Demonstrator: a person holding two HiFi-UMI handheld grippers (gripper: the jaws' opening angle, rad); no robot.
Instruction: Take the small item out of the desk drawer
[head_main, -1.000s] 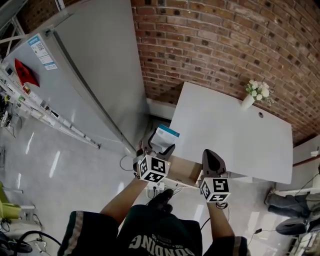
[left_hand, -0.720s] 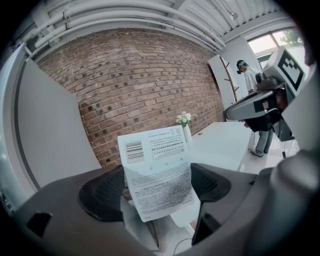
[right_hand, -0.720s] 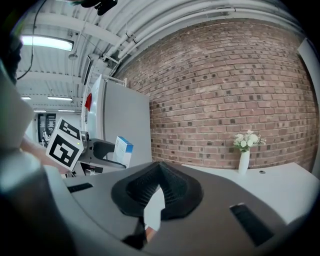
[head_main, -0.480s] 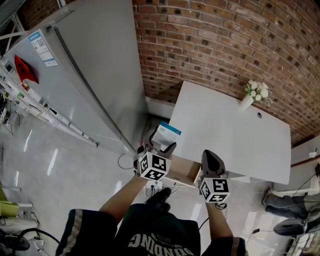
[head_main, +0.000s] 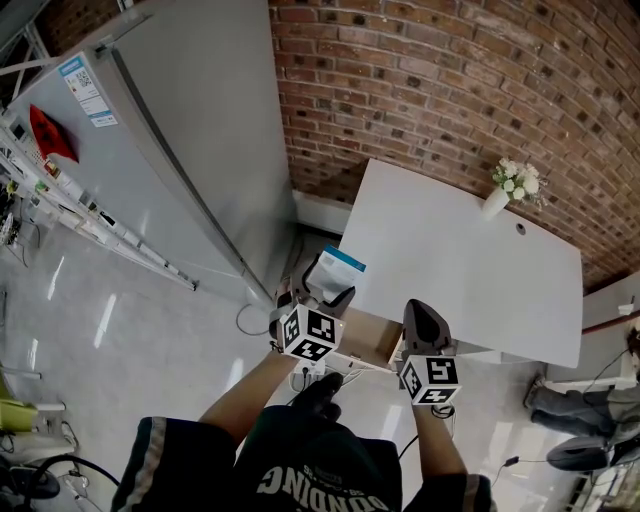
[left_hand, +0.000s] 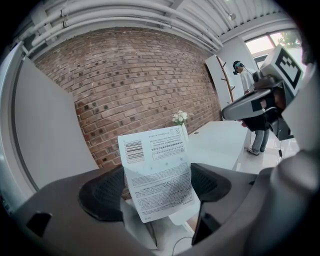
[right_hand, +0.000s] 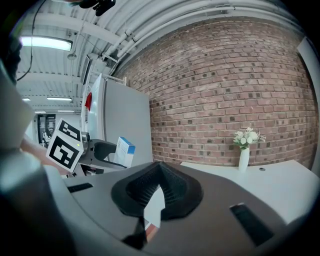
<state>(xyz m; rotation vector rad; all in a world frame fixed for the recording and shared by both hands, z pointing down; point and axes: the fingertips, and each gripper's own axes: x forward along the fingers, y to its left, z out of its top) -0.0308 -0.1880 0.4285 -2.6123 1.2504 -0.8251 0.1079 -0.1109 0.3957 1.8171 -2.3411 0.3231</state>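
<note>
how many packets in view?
1. The packet is held in the left gripper, fingers shut on it, up beside the desk. The open drawer is partly hidden, so more may exist.

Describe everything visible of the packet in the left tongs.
The packet is thin, flat and rectangular, white and paper-like, with a blue band along its top edge in the head view. The face toward the left gripper view carries a barcode at upper left and fine print too small to read. It stands nearly upright, its lower part pinched in the dark, ribbed left tongs, which alone touch it. It is in the air beside the white desk, outside the open drawer.
</note>
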